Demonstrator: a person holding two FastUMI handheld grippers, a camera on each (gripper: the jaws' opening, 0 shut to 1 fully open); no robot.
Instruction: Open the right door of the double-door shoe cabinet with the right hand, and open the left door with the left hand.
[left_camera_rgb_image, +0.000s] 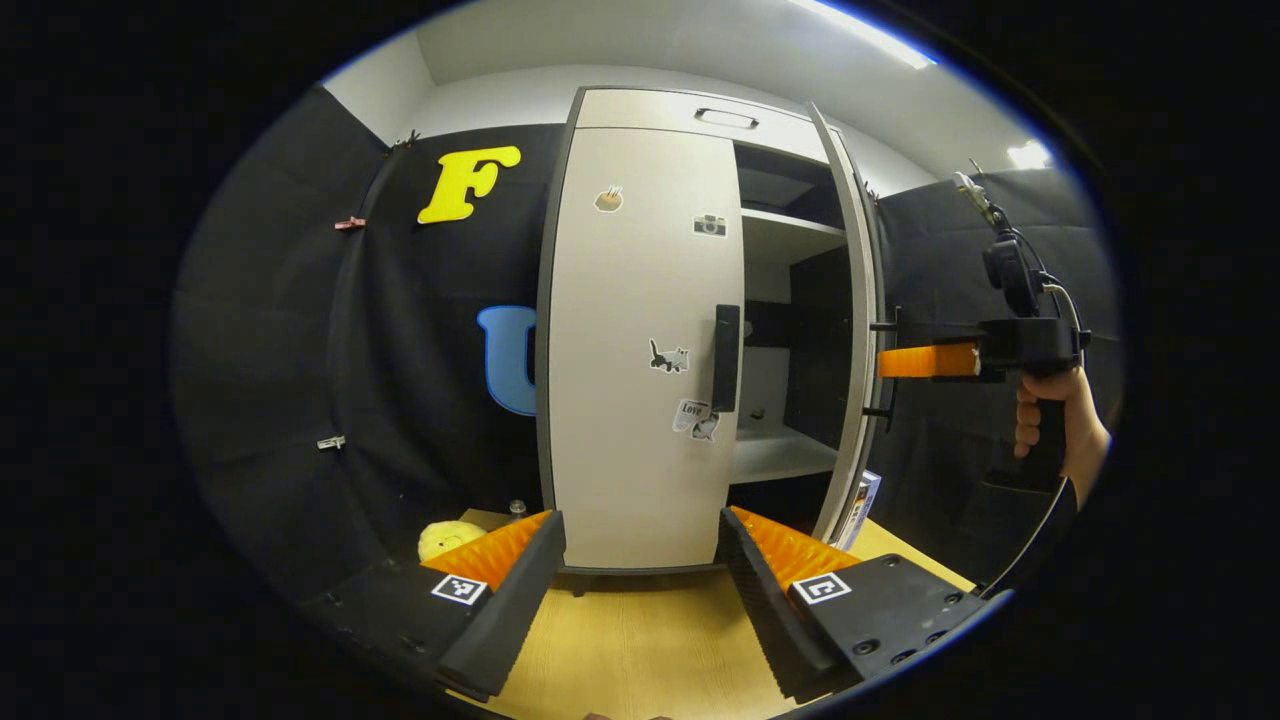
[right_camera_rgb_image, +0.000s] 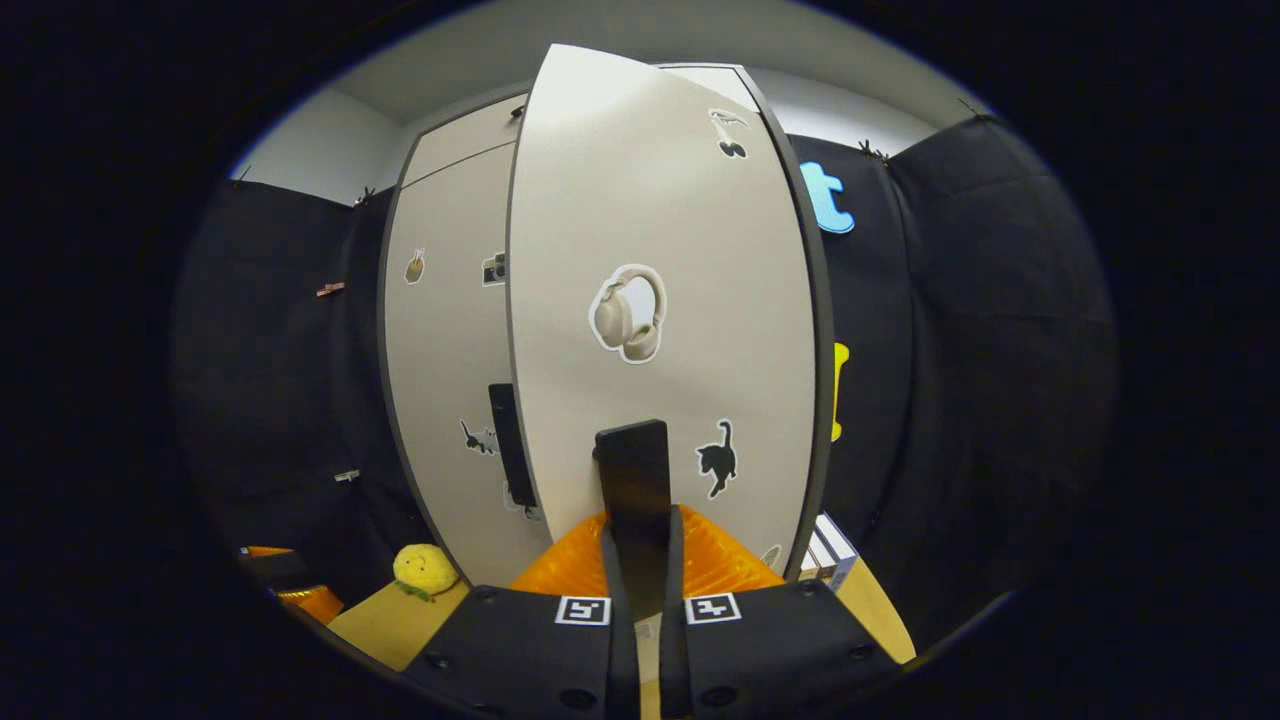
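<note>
At the cabinet front, the right door (right_camera_rgb_image: 660, 250) is held ajar by its handle (right_camera_rgb_image: 632, 470), pinched in the right gripper (right_camera_rgb_image: 640, 545); the left gripper (left_camera_rgb_image: 640, 560) is spread before the closed left door (left_camera_rgb_image: 635, 340), ready for its handle (left_camera_rgb_image: 726, 358).

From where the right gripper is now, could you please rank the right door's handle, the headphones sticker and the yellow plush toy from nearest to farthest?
Judging by the right gripper view:
1. Right door's handle, clamped in the right gripper, dead centre.
2. Headphones sticker, higher on the same door.
3. Yellow plush toy, low left, on the table beside the cabinet.
</note>
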